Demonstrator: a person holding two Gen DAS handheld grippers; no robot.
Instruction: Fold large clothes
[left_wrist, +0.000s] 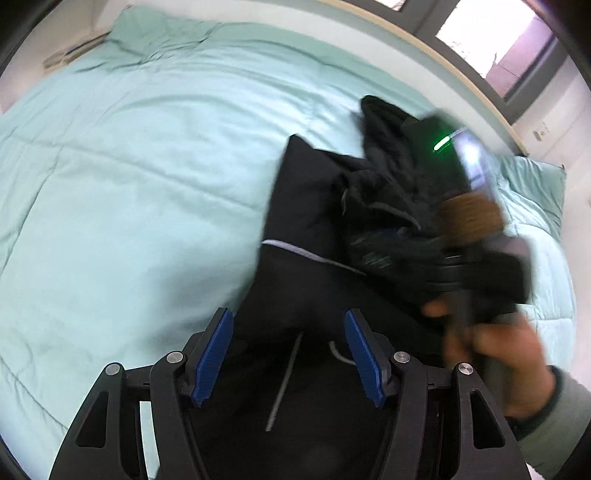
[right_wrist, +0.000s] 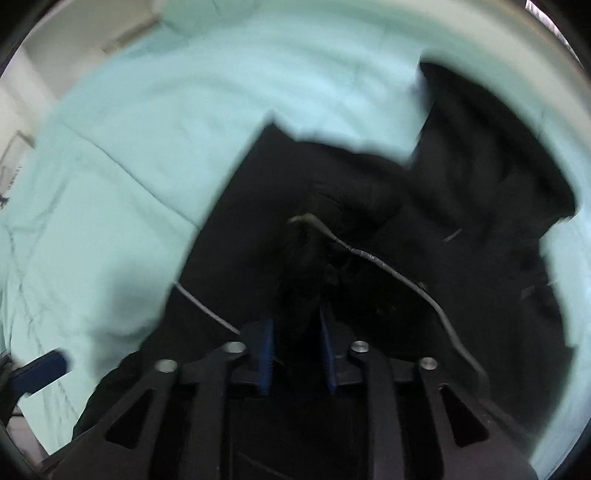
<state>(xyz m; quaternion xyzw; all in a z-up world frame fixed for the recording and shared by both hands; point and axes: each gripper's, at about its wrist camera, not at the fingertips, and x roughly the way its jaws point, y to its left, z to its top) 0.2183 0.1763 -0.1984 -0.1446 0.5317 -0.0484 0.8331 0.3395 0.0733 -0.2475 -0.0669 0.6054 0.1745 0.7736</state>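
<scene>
Left wrist view has the black hoodie (left_wrist: 306, 221) lying bunched on the mint green bed (left_wrist: 129, 184), right of centre in the frame, with the left gripper (left_wrist: 290, 354) hanging over its lower part, jaws apart and nothing pinched. Over in the right wrist view it's blurry, but the right gripper (right_wrist: 295, 354) has its jaws only narrowly apart with dark fabric between them; can't tell if the pads actually press on it. A pale drawstring (right_wrist: 388, 269) snakes across the middle. My guess is it's soft, floppy and fairly heavy, so it'll sag and slide. I'd grab at the hem corners or shoulders, not the cord.
</scene>
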